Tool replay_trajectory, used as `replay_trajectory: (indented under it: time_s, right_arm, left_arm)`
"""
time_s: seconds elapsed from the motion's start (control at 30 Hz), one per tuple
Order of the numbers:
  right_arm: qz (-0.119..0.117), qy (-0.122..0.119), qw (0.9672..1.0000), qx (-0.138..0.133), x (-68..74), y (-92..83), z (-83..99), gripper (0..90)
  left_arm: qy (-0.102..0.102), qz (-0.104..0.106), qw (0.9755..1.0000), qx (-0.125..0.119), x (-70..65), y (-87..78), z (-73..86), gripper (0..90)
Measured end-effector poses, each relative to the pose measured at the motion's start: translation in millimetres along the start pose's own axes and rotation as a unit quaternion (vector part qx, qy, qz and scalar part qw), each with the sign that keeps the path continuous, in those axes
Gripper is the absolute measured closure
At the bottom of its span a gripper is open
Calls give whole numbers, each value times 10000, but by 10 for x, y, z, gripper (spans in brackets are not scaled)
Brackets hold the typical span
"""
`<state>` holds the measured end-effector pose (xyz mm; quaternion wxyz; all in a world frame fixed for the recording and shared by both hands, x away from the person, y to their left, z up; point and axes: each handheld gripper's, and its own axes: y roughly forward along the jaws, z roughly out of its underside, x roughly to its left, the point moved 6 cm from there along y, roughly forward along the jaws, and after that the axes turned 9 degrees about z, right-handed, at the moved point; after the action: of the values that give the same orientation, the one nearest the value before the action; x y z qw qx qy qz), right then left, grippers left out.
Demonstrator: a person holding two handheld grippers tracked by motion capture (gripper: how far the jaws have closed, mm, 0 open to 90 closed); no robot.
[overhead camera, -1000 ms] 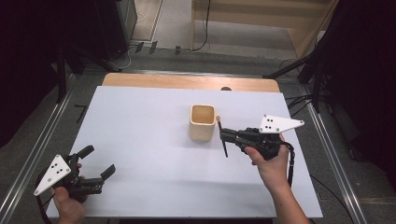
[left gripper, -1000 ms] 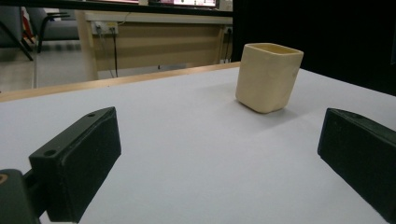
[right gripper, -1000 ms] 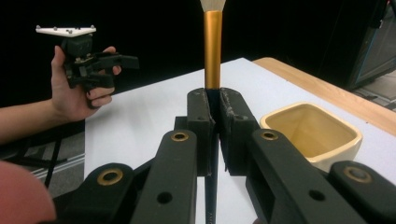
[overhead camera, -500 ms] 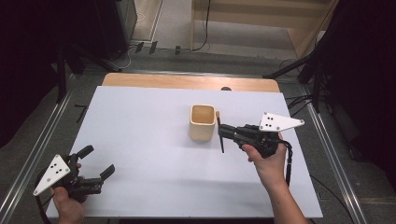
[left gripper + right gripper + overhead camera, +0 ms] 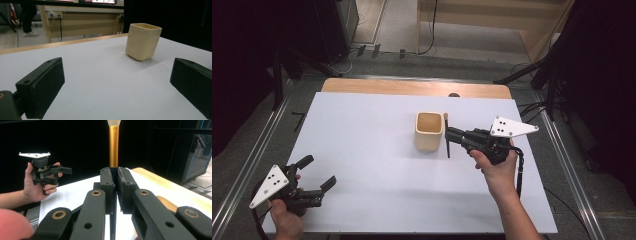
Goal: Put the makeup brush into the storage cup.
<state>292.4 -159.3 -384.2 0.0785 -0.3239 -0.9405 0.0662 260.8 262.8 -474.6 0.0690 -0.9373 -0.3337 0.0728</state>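
On your white counter (image 5: 377, 150) the cream cup (image 5: 429, 131) stands upright; just beside it, your right gripper (image 5: 449, 135) has its fingers clamped on the brush (image 5: 446, 137). Your left gripper (image 5: 317, 175) rests fingers apart.

I can't see the brush's (image 5: 113, 146) hairy tip past the top edge in my right gripper view, its handle hides between the jaws, and my left gripper's (image 5: 117, 82) jaws are cut off.

Cream cup (image 5: 429, 131) sole obstacle mid-worktop (image 5: 362, 130); brush (image 5: 447, 142) upright just beside it. Wide bare stretch between cup and left gripper (image 5: 314, 175).
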Motion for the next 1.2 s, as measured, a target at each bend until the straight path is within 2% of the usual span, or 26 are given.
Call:
replay_trajectory:
  time_s: [0.4, 0.53, 0.63, 0.83, 1.2]
  right_arm:
    - [-47, 48, 9998, -182, -9, 67, -80, 848]
    - [-52, 73, 9994, -347, -27, 88, -107, 848]
    - [-20, 18, 9993, -385, -50, 119, -119, 848]
    - [101, 51, 9979, -638, -137, 181, -174, 848]
    - [241, 60, 9965, -793, -242, 272, -216, 848]
  left_arm:
    - [-2, -28, 10000, 0, 3, -31, 7, 2]
    - [13, -19, 10000, 13, 2, -22, 7, 2]
    - [11, -15, 10000, 18, -3, -9, 8, 2]
    - [-7, -12, 10000, 19, 0, -15, 9, 2]
    - [-7, -39, 10000, 1, 10, -31, 6, 2]
